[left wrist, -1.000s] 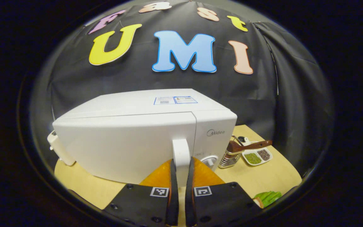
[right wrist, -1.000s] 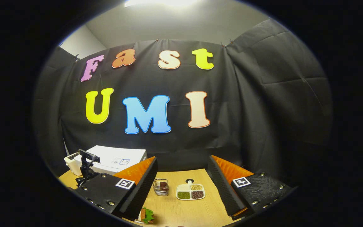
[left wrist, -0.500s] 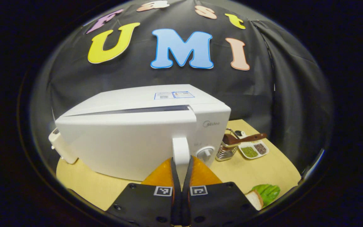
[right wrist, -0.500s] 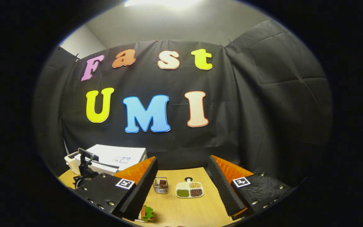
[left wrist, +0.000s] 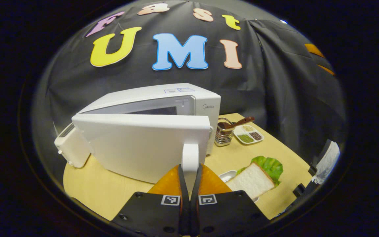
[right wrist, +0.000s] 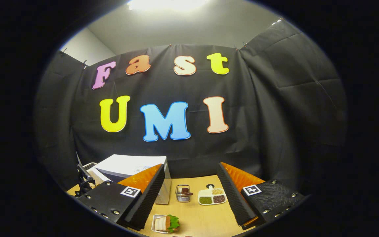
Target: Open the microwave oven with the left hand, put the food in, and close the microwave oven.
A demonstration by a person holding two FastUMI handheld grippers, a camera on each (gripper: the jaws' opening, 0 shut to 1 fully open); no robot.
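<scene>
A white microwave oven [left wrist: 163, 98] stands on the wooden table, its door [left wrist: 143, 146] swung partly open so the dark cavity shows above it. My left gripper [left wrist: 189, 171] is shut on the door's white upright handle [left wrist: 189, 158]. To the right of it a sandwich [left wrist: 253, 176] of white bread and green lettuce lies on a small white plate. In the right gripper view my right gripper [right wrist: 191, 194] hangs open above the table with nothing between its fingers; the sandwich [right wrist: 166, 223] lies below it and the microwave oven [right wrist: 128, 164] stands at the left.
A wire basket [left wrist: 224, 133] with a brown utensil and a divided white dish [left wrist: 249, 135] of beans stand right of the oven. A small white appliance [left wrist: 71, 149] sits at the oven's left. Black cloth walls close the back and right.
The microwave door has swung from shut to partly open as my left gripper pulled the handle back. The sandwich has come further into the left gripper view. The right gripper stays open.
</scene>
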